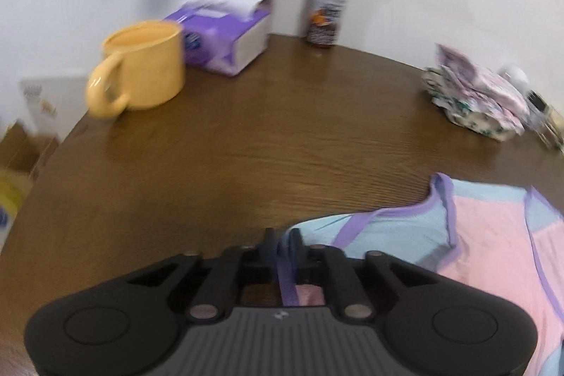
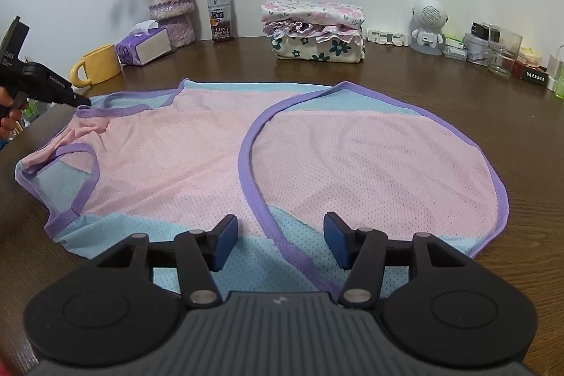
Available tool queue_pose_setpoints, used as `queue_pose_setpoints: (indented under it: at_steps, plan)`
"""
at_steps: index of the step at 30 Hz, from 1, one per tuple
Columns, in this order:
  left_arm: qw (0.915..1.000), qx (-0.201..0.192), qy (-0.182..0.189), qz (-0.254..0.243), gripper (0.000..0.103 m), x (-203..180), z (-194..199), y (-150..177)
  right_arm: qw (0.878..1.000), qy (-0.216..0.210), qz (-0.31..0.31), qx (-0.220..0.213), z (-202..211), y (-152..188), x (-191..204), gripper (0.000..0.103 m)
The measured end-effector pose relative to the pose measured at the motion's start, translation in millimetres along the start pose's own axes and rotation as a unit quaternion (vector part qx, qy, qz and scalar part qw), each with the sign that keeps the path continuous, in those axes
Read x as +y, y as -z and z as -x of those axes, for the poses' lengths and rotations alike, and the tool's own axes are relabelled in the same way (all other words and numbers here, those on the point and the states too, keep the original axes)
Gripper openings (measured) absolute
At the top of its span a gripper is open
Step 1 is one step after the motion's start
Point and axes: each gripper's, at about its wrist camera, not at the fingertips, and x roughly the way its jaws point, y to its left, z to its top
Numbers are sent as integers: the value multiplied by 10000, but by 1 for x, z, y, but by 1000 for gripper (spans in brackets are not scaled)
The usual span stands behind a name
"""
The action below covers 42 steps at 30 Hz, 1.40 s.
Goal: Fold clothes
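A pink and light-blue mesh tank top (image 2: 176,157) with purple trim lies spread on the brown wooden table (image 2: 458,86). Its right part is folded over with a curved purple edge. In the left wrist view my left gripper (image 1: 283,235) is shut on a purple shoulder strap (image 1: 287,277), at the corner of the top (image 1: 493,235). The right wrist view shows that left gripper (image 2: 83,101) at the far left, its tip on the strap, held by a hand. My right gripper (image 2: 281,242) stands open over the near blue hem. The purple trim runs between its blue pads (image 2: 225,240), untouched.
A yellow mug (image 2: 98,64), a purple tissue box (image 2: 144,46), a vase of dried roses (image 2: 171,2) and a tea bottle (image 2: 218,9) line the back left. Folded floral clothes (image 2: 313,30) sit at the back, with a white speaker figure (image 2: 428,23) and jars (image 2: 500,55) to their right.
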Motion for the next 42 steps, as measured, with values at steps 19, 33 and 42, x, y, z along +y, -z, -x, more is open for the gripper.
queue_pose_setpoints:
  at_steps: [19, 33, 42]
  plan:
    - [9938, -164, 35, -1097, 2, -46, 14, -13, 9999, 17, 106, 24, 0, 1, 4, 62]
    - [9997, -66, -204, -144, 25, -21, -12, -20, 9998, 41, 175, -31, 0, 4, 8, 65]
    - [9958, -247, 287, -832, 46, -23, 73, 38, 10000, 18, 56, -67, 0, 4, 7, 66]
